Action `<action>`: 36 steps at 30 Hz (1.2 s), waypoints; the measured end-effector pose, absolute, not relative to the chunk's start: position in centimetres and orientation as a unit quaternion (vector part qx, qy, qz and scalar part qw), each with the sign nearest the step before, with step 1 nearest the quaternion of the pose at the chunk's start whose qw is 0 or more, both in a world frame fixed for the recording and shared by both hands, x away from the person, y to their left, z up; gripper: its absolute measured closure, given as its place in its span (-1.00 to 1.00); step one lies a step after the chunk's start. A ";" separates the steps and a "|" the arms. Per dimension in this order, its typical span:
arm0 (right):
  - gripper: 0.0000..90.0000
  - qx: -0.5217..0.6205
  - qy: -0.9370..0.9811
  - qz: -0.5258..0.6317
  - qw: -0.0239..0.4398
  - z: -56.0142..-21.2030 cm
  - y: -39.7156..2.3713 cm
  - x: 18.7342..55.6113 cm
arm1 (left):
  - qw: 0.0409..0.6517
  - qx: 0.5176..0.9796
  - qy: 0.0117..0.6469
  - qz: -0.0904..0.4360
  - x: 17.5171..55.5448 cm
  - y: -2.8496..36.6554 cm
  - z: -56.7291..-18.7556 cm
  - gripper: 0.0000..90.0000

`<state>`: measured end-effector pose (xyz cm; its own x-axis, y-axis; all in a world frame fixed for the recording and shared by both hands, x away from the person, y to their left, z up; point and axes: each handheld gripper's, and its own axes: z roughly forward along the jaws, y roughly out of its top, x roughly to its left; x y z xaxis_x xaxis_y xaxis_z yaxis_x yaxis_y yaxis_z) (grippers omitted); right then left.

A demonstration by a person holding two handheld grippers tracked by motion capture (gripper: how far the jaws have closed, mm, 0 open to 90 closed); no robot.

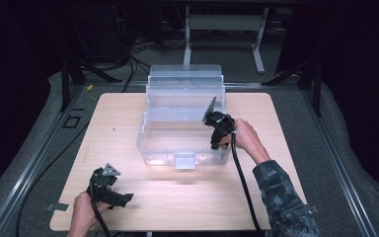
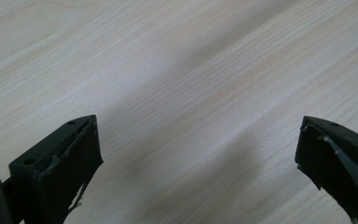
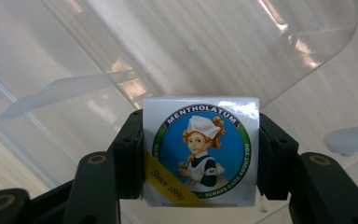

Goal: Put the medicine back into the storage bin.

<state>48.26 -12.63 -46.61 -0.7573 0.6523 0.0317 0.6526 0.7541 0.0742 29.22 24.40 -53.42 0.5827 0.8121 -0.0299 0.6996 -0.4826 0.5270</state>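
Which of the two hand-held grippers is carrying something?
The right hand-held gripper, over the clear plastic bin, clamps a small Mentholatum box; the left hand-held gripper is open.

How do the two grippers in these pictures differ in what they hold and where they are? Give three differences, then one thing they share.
The right gripper is shut on a Mentholatum box; the left gripper is open with nothing between its jaws. The right gripper is at the clear plastic bin; the left gripper is near the table's front edge. The right gripper points down; the left gripper lies close to the wood. Both are black and hand-held.
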 end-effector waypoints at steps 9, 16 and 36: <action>0.00 -0.351 -0.936 -0.027 0.011 -47.0 -12.5 48.4 | 0.251 0.853 0.443 0.113 29.3 24.5 -53.4 -0.99; 0.00 -0.350 -0.936 -0.026 0.019 -47.4 -12.5 48.5 | 0.251 0.851 0.446 0.115 29.2 24.6 -53.4 -0.99; -0.02 -0.347 -0.938 -0.014 0.023 -47.7 -12.3 48.2 | 0.250 0.851 0.446 0.116 29.2 24.6 -53.3 -0.98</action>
